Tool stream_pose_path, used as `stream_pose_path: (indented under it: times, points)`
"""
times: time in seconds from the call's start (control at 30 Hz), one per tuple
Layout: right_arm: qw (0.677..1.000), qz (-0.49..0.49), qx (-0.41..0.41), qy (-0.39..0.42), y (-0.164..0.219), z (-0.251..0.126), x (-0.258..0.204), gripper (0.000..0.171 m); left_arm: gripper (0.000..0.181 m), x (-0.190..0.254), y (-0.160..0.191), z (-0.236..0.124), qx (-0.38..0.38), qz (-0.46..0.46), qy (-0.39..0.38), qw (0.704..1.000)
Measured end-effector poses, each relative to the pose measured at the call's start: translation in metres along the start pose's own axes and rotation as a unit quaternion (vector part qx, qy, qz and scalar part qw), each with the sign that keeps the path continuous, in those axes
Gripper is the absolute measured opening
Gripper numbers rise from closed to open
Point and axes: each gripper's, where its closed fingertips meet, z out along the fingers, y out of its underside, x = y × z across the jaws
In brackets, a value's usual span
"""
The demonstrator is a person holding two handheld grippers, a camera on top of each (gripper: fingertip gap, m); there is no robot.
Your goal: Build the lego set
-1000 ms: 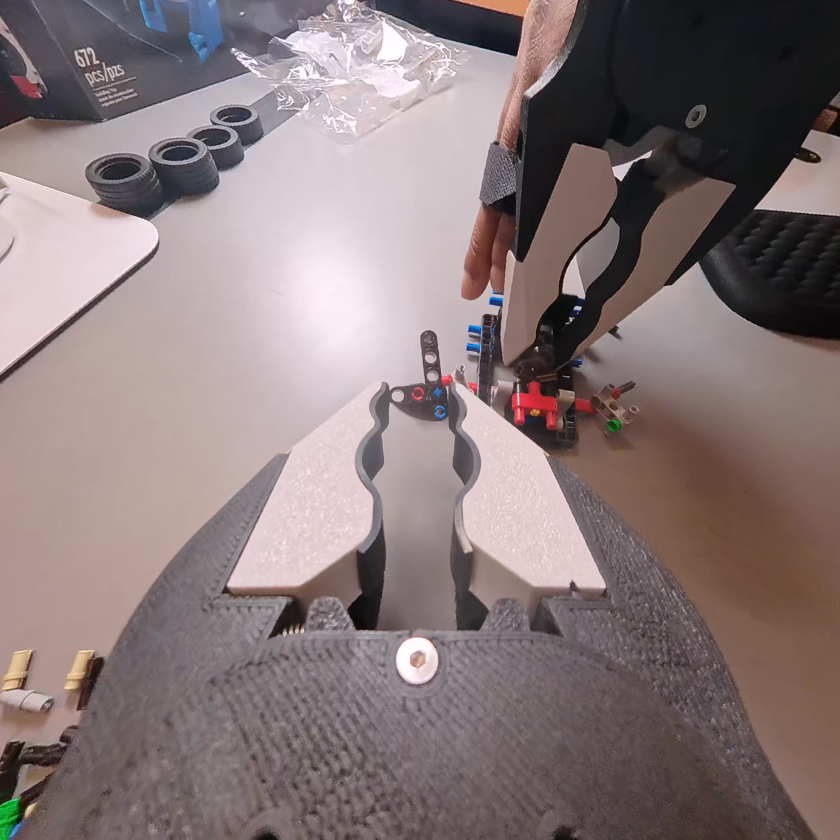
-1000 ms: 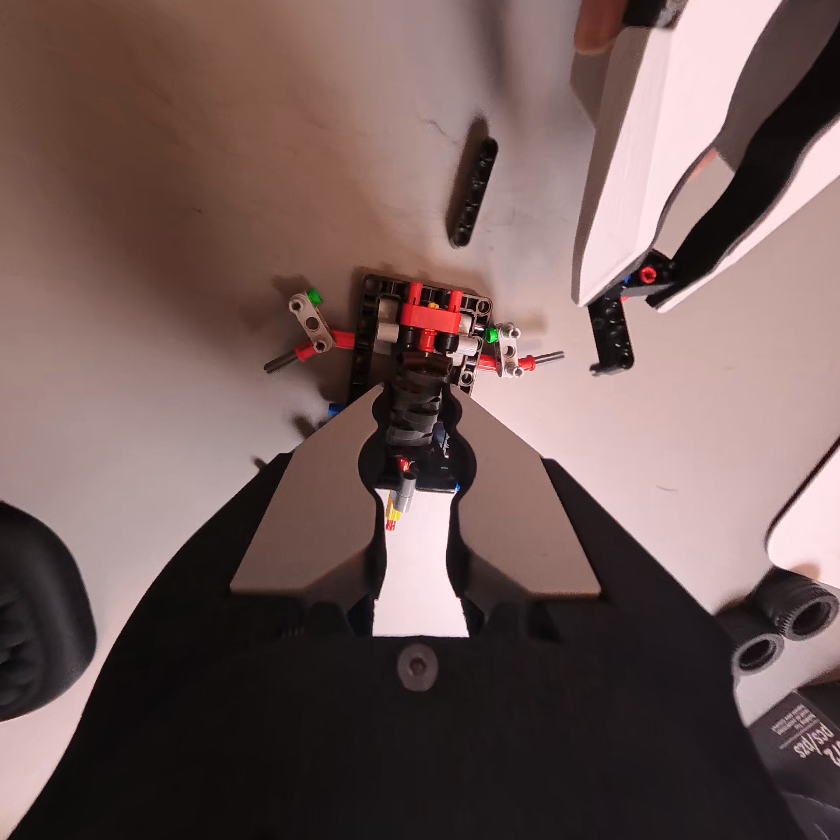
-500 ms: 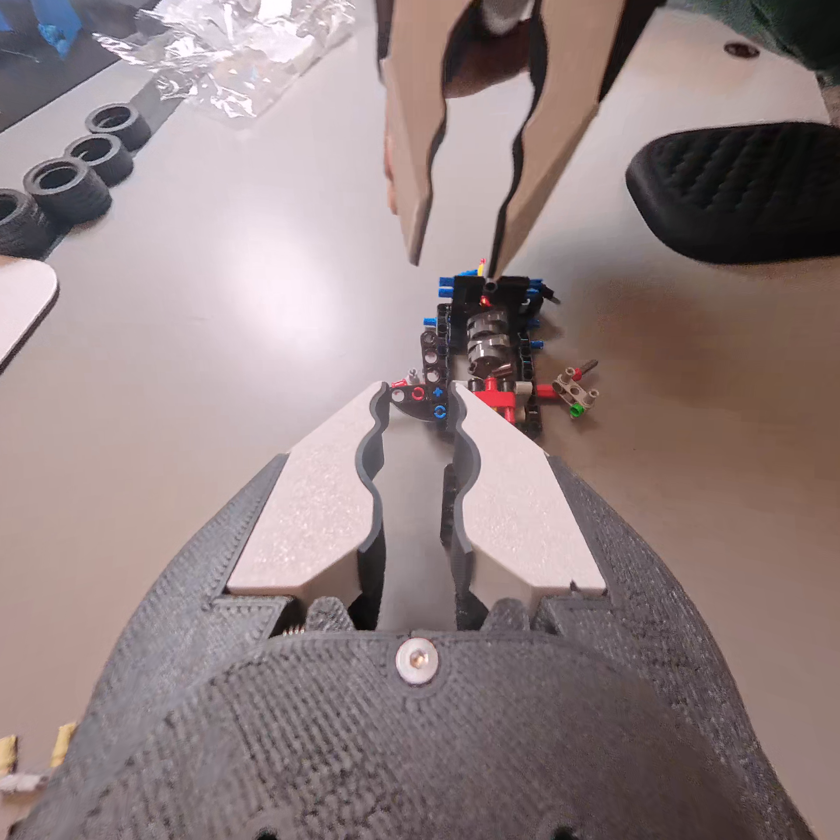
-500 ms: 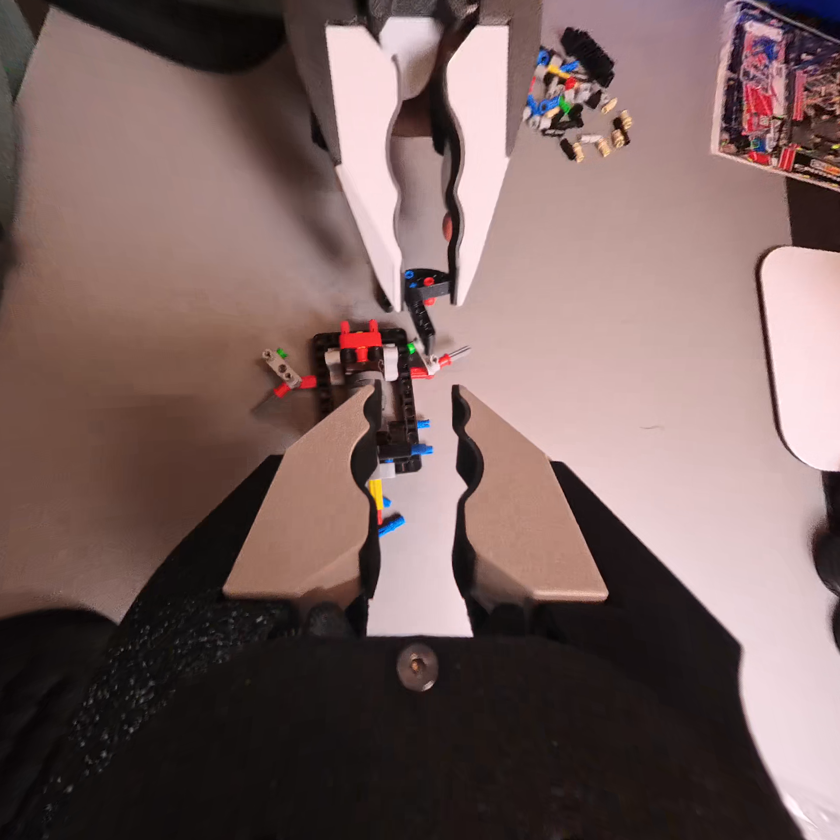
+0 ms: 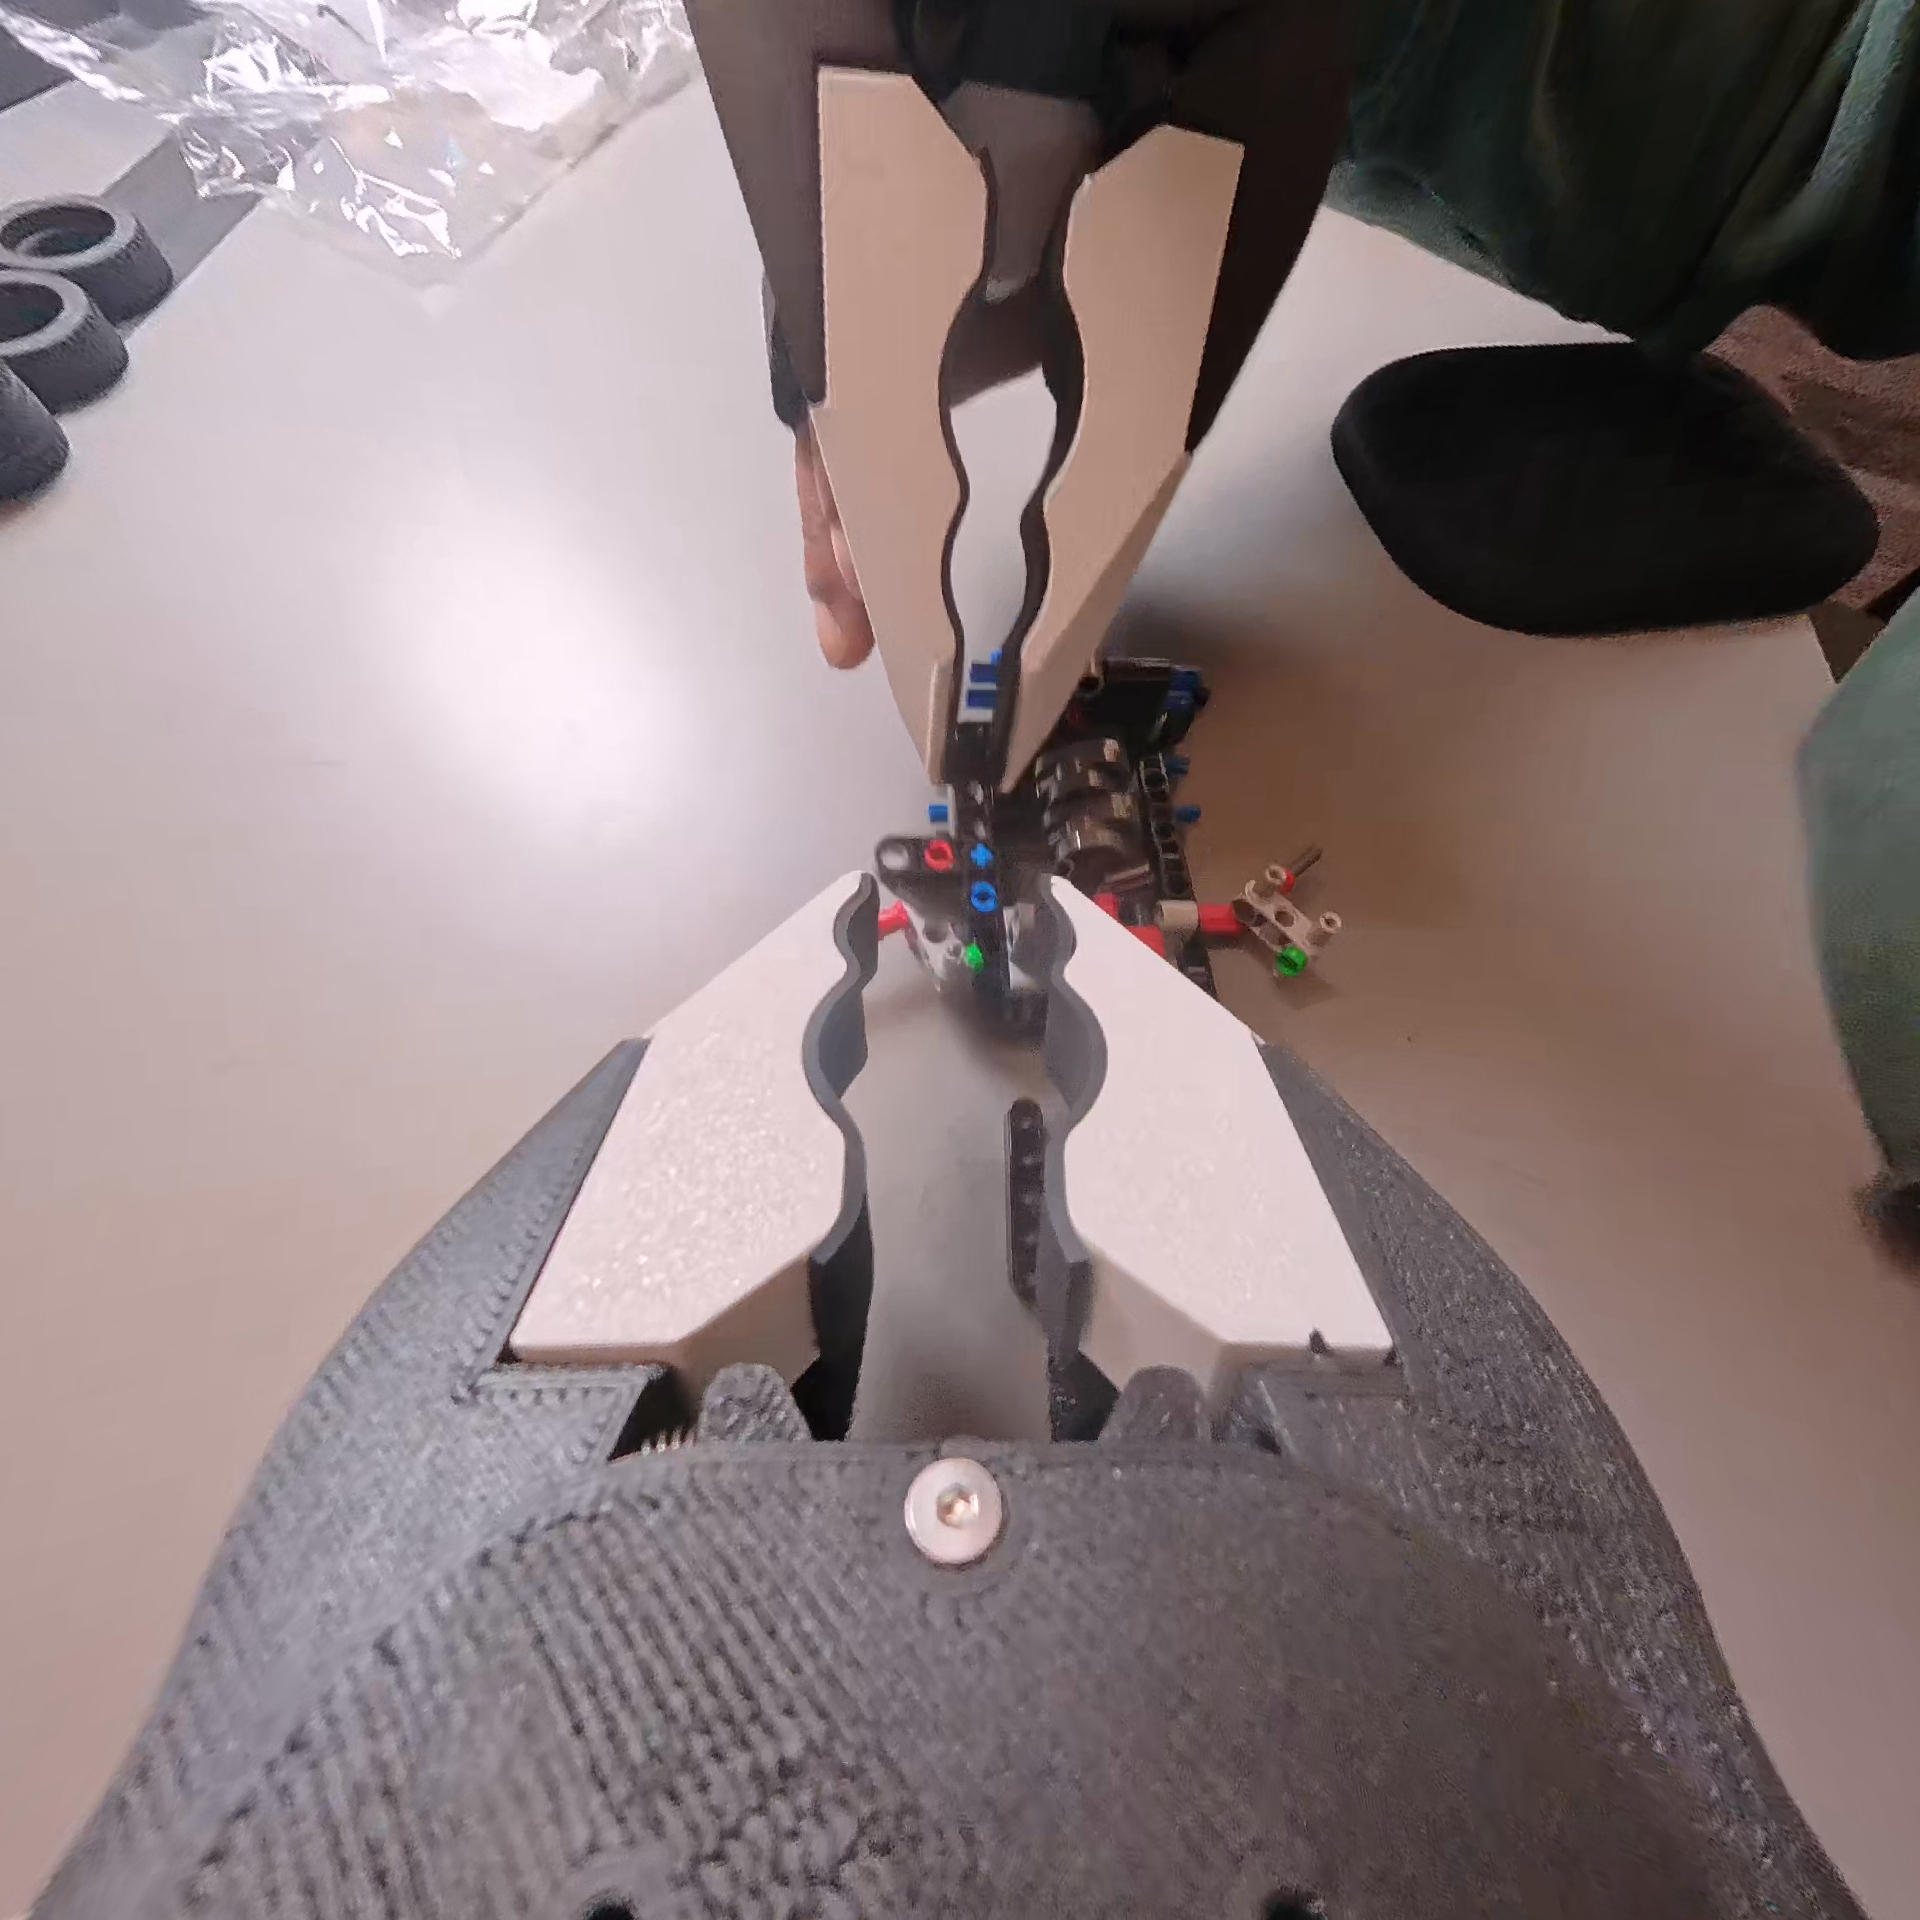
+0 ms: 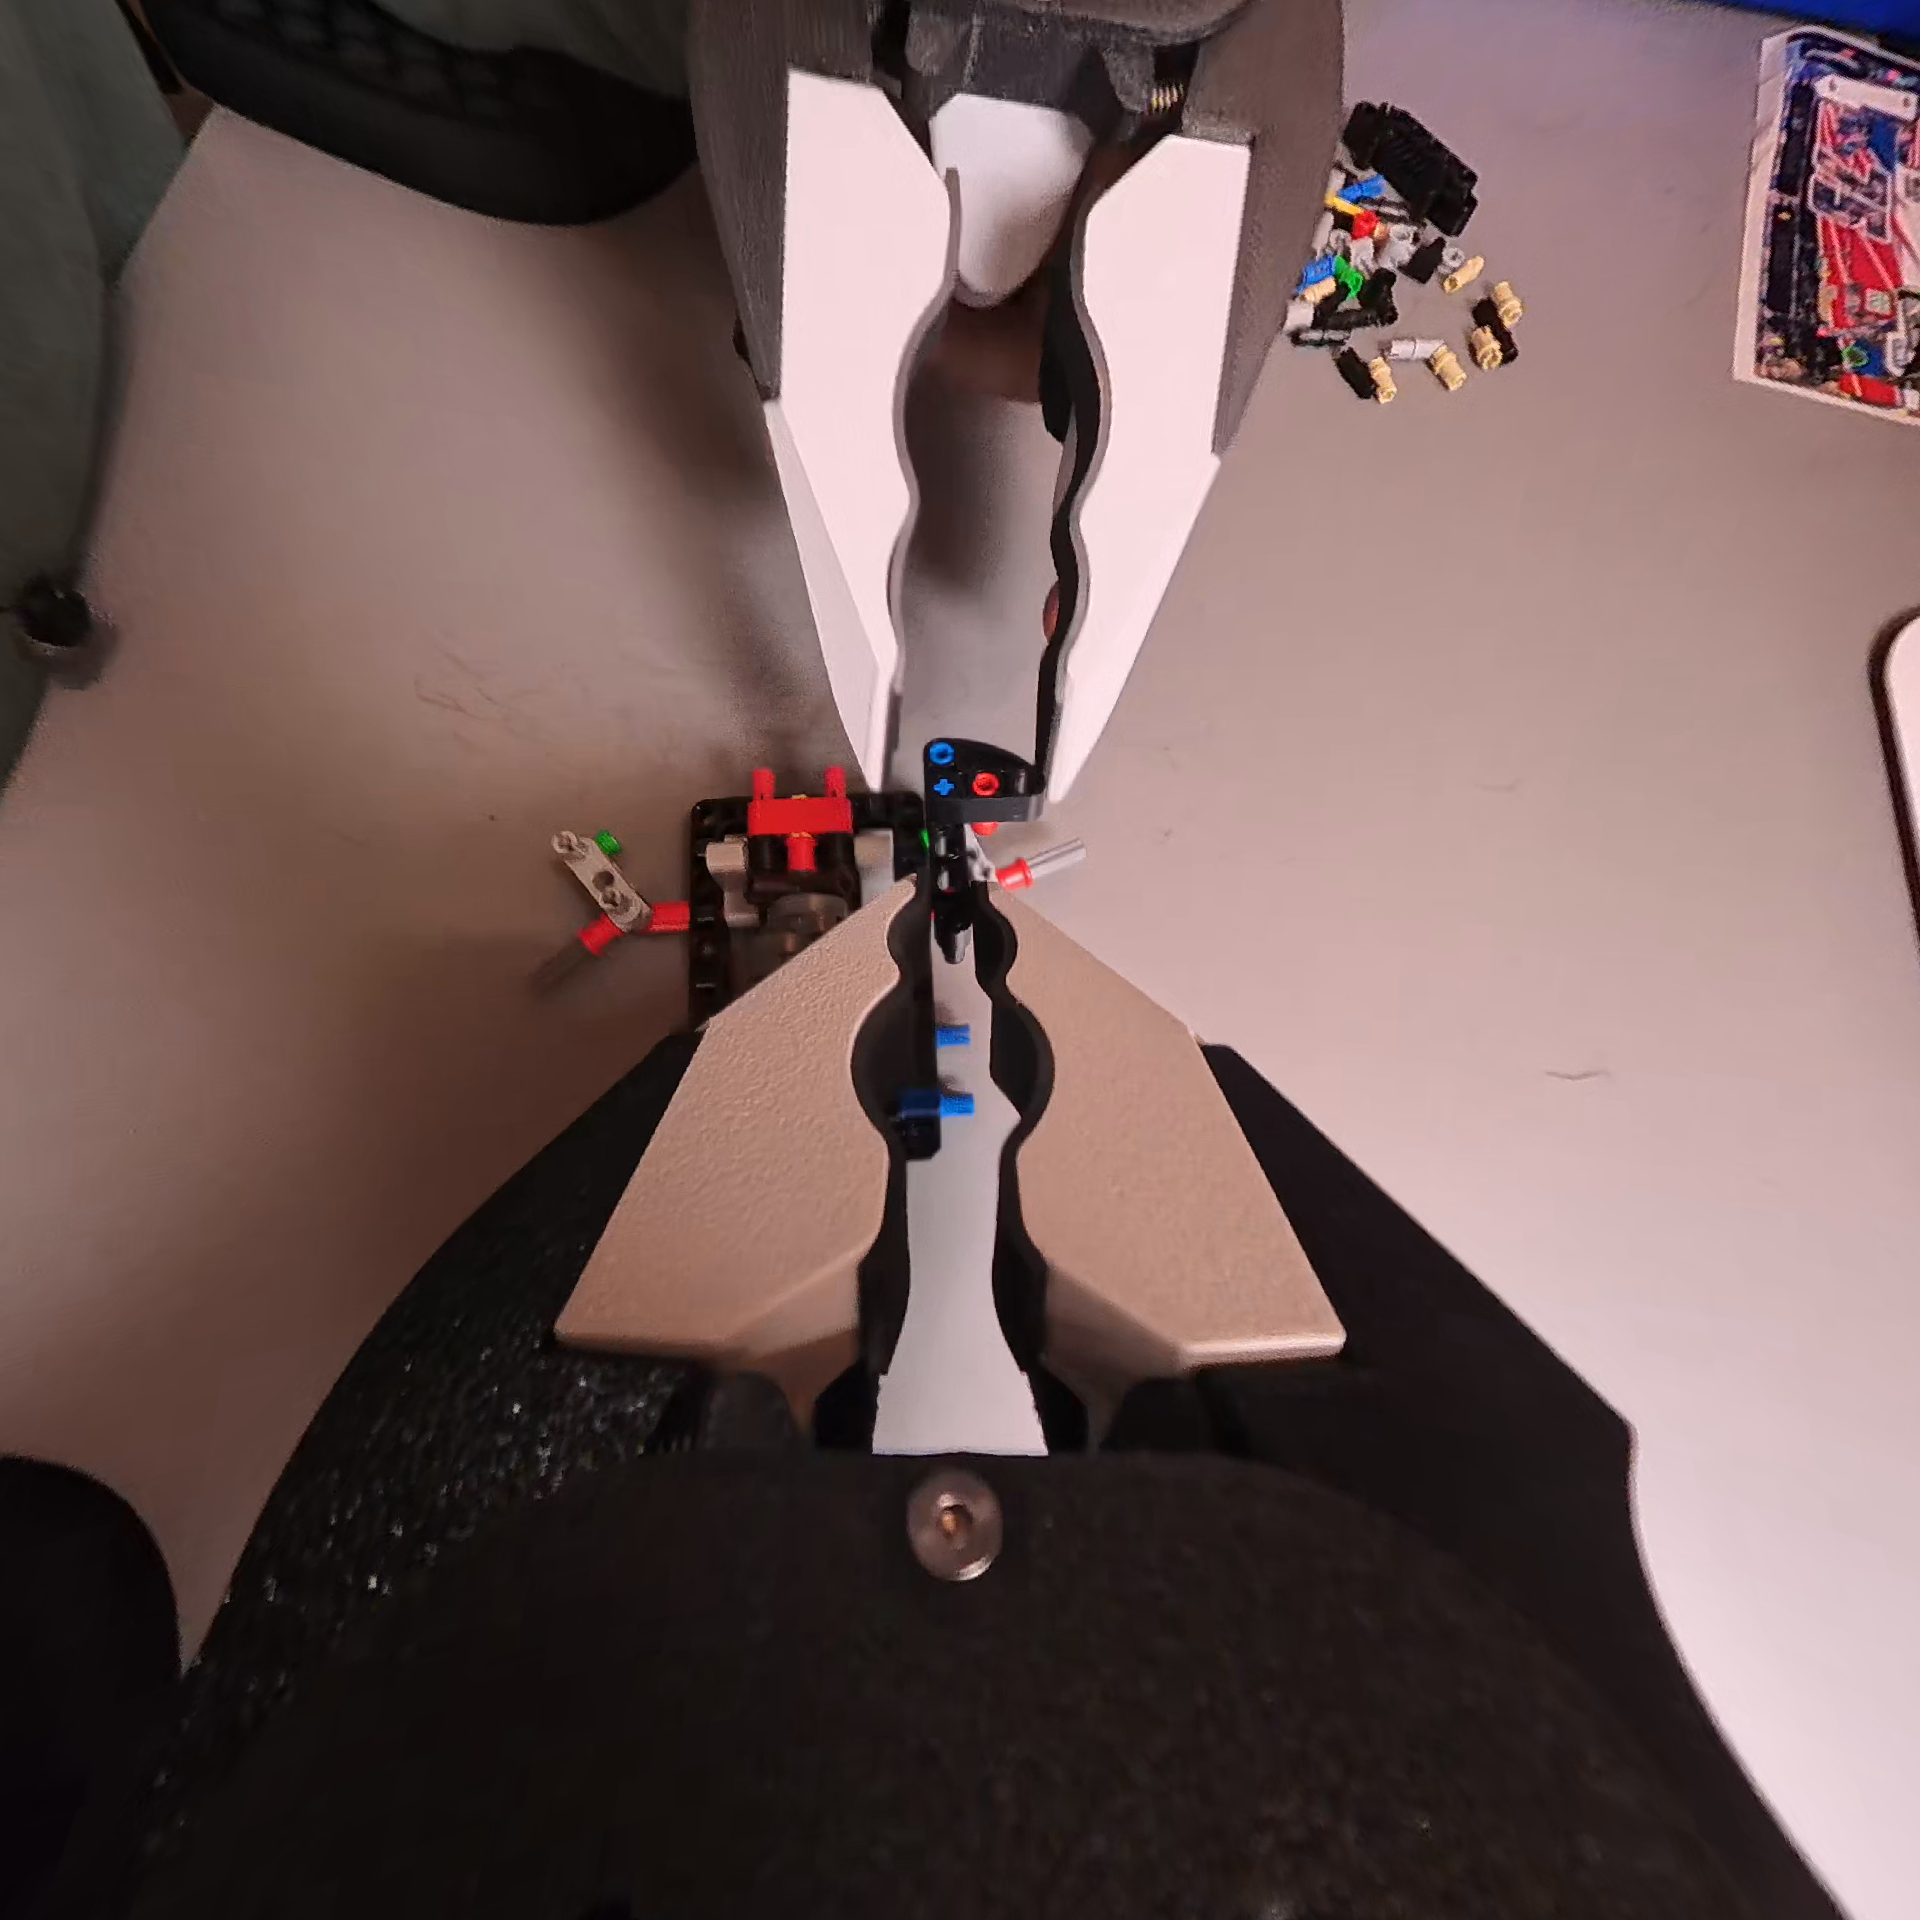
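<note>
Here, by item:
Left gripper [image 5: 956,904]: fingers spread, the black bracket [image 5: 940,868] with red and blue pins between the tips; whether they press it cannot be told.
Right gripper [image 6: 951,904]: fingers nearly closed, pinching a black beam [image 6: 940,883] that stands upright at the side of the frame.
Frame [image 6: 790,894]: black, with a red block and grey parts inside; lies on the table [image 6: 1455,831], touching the right gripper's tip.
Loose beam [image 5: 1027,1195]: flat on the table between the left fingers.
Pile [image 6: 1392,260]: small mixed pieces, well apart, beside the booklet [image 6: 1839,208].
Bag [image 5: 395,114]: clear plastic, crumpled; contents cannot be told.
Tyres [image 5: 62,281]: near the bag.
</note>
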Motion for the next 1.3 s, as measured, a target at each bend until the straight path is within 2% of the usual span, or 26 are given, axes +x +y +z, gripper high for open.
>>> stream_pose_path:
  times: [0.17,0.33,0.43,0.6,0.93,1.3]
  points:
    - [1.0,0.012,-0.015,-0.022,0.008,-0.007,-0.001,0.004,0.023,-0.002,0.022,0.0,-0.032,-0.002,0.007,0.999]
    - [0.999,0.01,-0.029,-0.017,0.01,-0.005,0.0,0.004,0.016,-0.002,0.024,0.009,-0.047,-0.002,0.011,0.999]
    - [0.999,0.011,-0.032,-0.016,0.01,-0.003,-0.002,0.004,0.006,-0.005,0.025,0.014,-0.053,-0.001,0.007,0.999]
    - [0.998,0.023,-0.053,0.013,0.018,-0.002,-0.002,0.004,0.005,-0.012,0.024,0.015,-0.053,0.005,0.0,0.999]
    - [0.995,0.063,-0.022,0.076,0.018,-0.002,0.002,0.004,0.006,-0.019,0.016,0.009,-0.031,0.01,-0.02,0.999]
    - [0.994,0.078,0.006,0.082,0.011,-0.001,0.006,0.004,0.007,-0.02,0.009,0.009,-0.016,-0.002,0.001,1.0]
